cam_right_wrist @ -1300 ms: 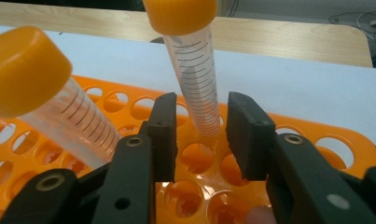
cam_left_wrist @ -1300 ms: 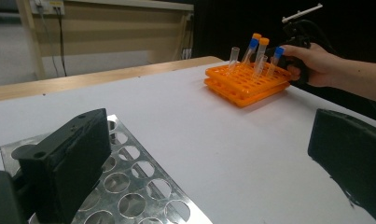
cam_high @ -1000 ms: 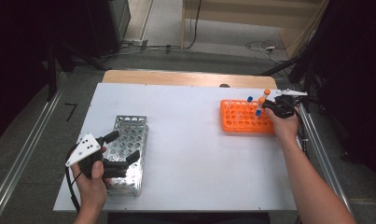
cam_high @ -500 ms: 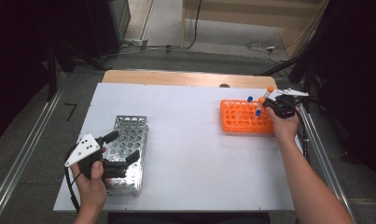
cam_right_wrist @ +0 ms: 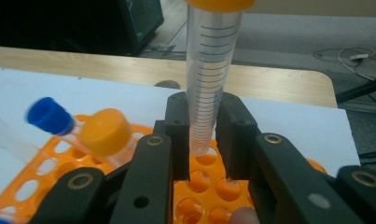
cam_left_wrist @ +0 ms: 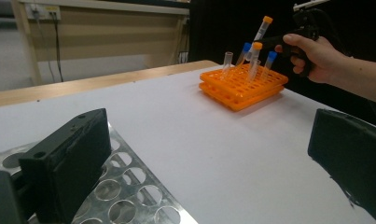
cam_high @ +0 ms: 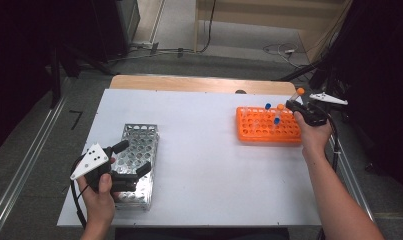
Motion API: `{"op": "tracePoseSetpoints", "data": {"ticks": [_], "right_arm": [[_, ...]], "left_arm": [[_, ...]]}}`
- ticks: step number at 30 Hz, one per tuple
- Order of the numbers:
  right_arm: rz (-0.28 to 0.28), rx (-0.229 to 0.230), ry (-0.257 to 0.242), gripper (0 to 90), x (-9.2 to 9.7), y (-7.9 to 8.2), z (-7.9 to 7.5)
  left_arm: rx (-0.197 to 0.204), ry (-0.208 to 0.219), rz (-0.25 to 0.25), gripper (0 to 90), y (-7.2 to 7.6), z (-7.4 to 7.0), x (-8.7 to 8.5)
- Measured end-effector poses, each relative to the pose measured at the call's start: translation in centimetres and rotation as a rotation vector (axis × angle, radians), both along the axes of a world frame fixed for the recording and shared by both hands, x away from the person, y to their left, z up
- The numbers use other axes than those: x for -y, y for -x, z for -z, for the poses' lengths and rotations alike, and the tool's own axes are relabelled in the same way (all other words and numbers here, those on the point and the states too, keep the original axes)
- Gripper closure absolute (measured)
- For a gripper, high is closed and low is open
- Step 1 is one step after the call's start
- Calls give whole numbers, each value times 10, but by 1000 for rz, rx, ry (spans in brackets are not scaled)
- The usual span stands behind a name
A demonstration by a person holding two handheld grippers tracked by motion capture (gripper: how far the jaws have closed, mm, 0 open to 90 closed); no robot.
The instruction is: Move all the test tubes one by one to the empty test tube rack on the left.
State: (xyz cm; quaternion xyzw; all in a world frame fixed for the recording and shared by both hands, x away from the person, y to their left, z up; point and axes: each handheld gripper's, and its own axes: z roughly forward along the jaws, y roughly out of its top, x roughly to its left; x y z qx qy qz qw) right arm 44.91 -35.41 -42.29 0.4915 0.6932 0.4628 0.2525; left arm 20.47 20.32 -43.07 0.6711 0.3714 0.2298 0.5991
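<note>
The white table (cam_high: 209,150) carries two racks well apart: a metal rack (cam_high: 136,160) at the person's near left and an orange rack (cam_high: 266,127) at the far right. The left gripper (cam_high: 129,159) rests over the metal rack with its jaws spread wide and nothing between them; in the left gripper view the rack's round holes (cam_left_wrist: 125,186) lie just below its left jaw. The right gripper (cam_high: 293,104) hangs at the far right end of the orange rack, its jaws pinching an orange-capped tube (cam_right_wrist: 209,79). In the right gripper view that tube stands nearly upright between the two pads, gripped at its lower part, its rounded tip just above an empty hole of the orange rack (cam_right_wrist: 204,182) and clear of it, its cap high above the jaws. In the left gripper view it leans above the tubes left in the rack: a second orange-capped tube (cam_left_wrist: 254,60), two blue-capped tubes (cam_left_wrist: 244,53), and an uncapped tube (cam_left_wrist: 227,64).
</note>
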Motion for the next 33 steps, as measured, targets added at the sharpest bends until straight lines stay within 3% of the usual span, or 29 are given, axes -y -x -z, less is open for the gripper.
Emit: {"op": "tracePoseSetpoints", "data": {"ticks": [11, 16, 18, 28, 33], "right_arm": [[-51, 32, 4, 733, 6, 46, -9], [-78, 39, -25, 733, 11, 73, -8], [-88, 39, -31, 733, 12, 77, -8], [-224, 59, -41, 733, -10, 119, -14], [-337, 63, -45, 733, -36, 135, -16]], "left_arm": [[1, 4, 50, 0, -5, -6, 12], [-9, 5, 87, 0, -10, -8, 21], [-13, 2, 104, 0, -12, -9, 26], [-45, -16, 171, 0, -22, -14, 50], [-47, -22, 185, 0, -28, -20, 62]]}}
